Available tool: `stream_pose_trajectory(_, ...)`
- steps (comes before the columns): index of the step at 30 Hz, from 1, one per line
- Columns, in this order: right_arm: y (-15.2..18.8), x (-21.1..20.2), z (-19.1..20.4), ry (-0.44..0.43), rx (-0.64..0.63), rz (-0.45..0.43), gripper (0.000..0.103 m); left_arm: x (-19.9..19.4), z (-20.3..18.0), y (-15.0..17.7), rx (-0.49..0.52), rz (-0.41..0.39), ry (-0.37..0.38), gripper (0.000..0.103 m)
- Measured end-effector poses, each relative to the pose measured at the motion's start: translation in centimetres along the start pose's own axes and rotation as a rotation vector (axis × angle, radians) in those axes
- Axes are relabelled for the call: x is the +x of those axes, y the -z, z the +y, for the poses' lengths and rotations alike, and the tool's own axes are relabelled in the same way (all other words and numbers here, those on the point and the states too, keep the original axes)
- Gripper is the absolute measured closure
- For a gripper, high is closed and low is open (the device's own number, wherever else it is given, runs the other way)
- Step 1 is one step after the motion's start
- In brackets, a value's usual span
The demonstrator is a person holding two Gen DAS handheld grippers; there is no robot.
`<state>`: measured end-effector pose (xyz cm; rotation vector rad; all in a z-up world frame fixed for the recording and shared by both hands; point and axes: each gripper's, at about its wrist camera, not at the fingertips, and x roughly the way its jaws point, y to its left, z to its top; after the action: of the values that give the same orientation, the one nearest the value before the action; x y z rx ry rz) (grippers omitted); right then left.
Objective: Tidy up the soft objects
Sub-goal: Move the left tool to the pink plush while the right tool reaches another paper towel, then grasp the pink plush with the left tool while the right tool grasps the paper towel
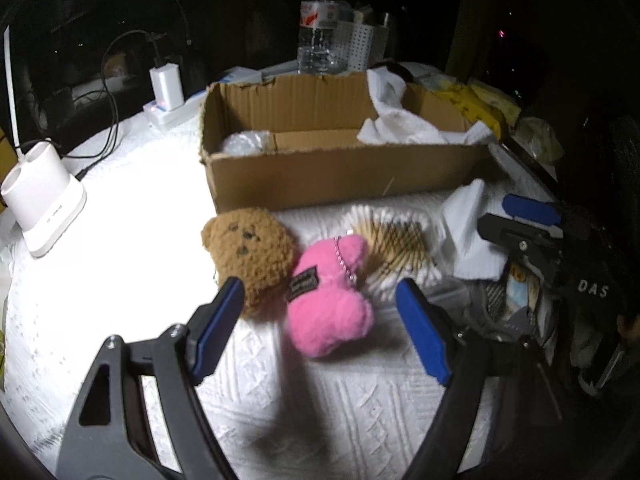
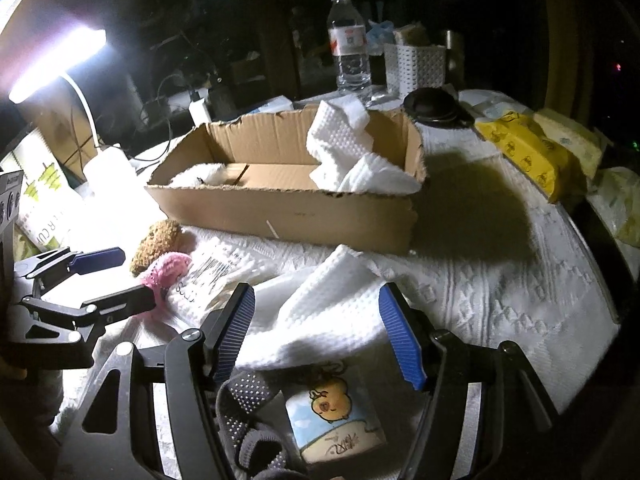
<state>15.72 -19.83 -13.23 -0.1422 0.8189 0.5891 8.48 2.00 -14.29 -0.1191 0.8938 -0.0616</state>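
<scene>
A pink plush toy point(image 1: 328, 300) with a bead chain lies on the white bedspread beside a brown plush bear head point(image 1: 250, 252). My left gripper point(image 1: 320, 292) is open, its jaws on either side of the pink plush, just above it. A cardboard box point(image 1: 340, 176) stands behind, holding a white towel point(image 1: 400, 120). My right gripper point(image 2: 316, 312) is open and empty over a crumpled white cloth point(image 2: 320, 320). In the right wrist view the pink plush point(image 2: 166, 270), the bear point(image 2: 158, 244) and the left gripper point(image 2: 108, 276) show at the left, and the box point(image 2: 288, 208) stands behind.
A bag of cotton swabs point(image 1: 392, 248) lies beside the pink plush. A white lamp base point(image 1: 44, 208), a charger point(image 1: 166, 88) and a water bottle point(image 1: 320, 24) stand around the box. Yellow tissue packs point(image 2: 528, 152) lie at the right. A small tissue pack point(image 2: 332, 420) and grey socks point(image 2: 248, 412) lie under my right gripper.
</scene>
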Motion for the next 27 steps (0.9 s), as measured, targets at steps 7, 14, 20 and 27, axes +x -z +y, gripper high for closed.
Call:
stream_pose_trajectory(7,0.4,1.9,0.4,0.004,-0.016,0.042,0.035,0.5,-0.3,0.6,0.042,0.032,0.023,0.041)
stream_pose_trajectory(14,1.0,2.9,0.9,0.004,-0.048,0.069,0.046,0.6,-0.8,0.9,0.074,0.034,0.031,0.061)
stream_pose_trajectory(20,1.5,3.5,1.7,0.055,-0.111,0.077,0.069,0.3,-0.7,0.8,0.078,0.021,0.04,0.068)
stream_pose_trajectory(27,0.9,2.0,1.6,0.055,-0.106,0.013,0.09,-0.3,-1.0,0.6,0.092,0.003,0.055,0.076)
